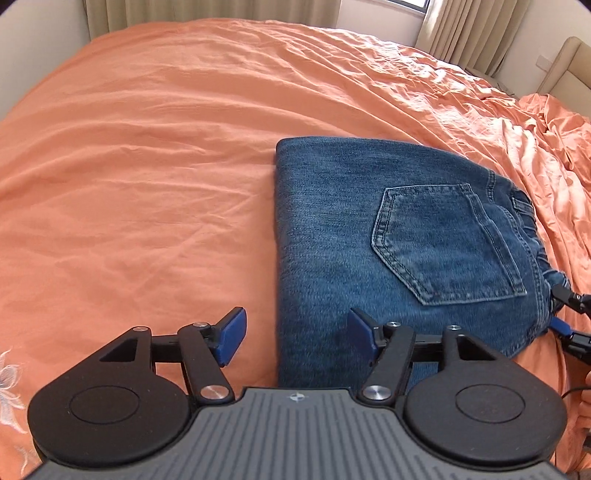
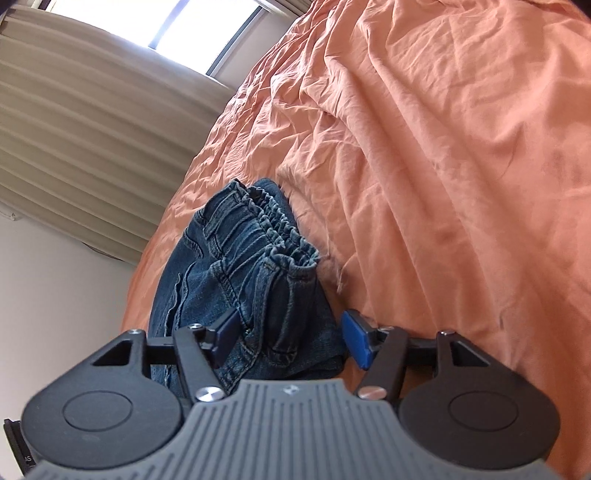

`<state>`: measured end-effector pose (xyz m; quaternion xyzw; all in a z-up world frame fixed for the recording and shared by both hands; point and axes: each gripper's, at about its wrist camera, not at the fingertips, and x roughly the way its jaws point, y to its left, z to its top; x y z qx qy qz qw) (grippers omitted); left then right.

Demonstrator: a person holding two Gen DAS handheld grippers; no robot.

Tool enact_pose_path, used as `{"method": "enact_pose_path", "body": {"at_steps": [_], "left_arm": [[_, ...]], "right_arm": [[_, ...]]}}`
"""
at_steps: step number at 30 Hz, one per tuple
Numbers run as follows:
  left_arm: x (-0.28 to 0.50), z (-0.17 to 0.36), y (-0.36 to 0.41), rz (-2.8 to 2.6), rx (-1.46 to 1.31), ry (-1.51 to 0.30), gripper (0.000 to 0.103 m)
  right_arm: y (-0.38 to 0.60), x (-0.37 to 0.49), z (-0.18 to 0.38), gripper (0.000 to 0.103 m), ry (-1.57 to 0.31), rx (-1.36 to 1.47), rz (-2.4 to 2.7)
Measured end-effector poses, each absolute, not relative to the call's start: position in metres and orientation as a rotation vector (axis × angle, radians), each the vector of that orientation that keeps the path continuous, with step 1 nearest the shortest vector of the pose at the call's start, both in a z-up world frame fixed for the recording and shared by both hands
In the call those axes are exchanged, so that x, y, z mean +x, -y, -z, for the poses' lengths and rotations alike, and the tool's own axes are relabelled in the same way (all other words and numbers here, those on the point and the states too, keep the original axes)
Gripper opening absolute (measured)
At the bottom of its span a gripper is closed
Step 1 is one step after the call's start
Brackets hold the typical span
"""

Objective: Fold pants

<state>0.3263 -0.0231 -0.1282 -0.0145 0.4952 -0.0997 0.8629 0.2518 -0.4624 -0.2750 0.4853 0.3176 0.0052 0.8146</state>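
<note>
The folded jeans (image 1: pixel 369 236) lie flat on the orange bedsheet (image 1: pixel 147 147) — my left gripper (image 1: pixel 295 336) gapes above their edge, my right gripper (image 2: pixel 291 341) spread wide — pads clear — around the waistband corner.

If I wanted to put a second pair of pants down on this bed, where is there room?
The widest bare stretch of orange bedspread runs from the folded jeans toward the curtains. Beyond the jeans' far fold is free too. It is crowded at the waistband, where the right gripper straddles a corner, and rumpled sheet lies by the headboard.
</note>
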Motion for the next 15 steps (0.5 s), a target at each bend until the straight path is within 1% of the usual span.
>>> {"method": "enact_pose_path", "body": {"at_steps": [4,9,11,15], "left_arm": [[0.348,0.143,0.012,0.233,-0.149,-1.055,0.074],[0.376,0.173,-0.021,0.271,-0.452,-1.073,0.074],[0.383,0.183,-0.029,0.304,-0.544,-1.055,0.074],[0.395,0.197,-0.034,0.356,-0.628,-1.035,0.073]], "right_arm": [[0.467,0.256,0.279,0.057,-0.682,1.076,-0.022],[0.472,0.261,0.285,0.050,-0.683,1.111,-0.031],[0.474,0.264,0.288,0.050,-0.681,1.132,-0.036],[0.475,0.269,0.292,0.048,-0.677,1.146,-0.059]]}}
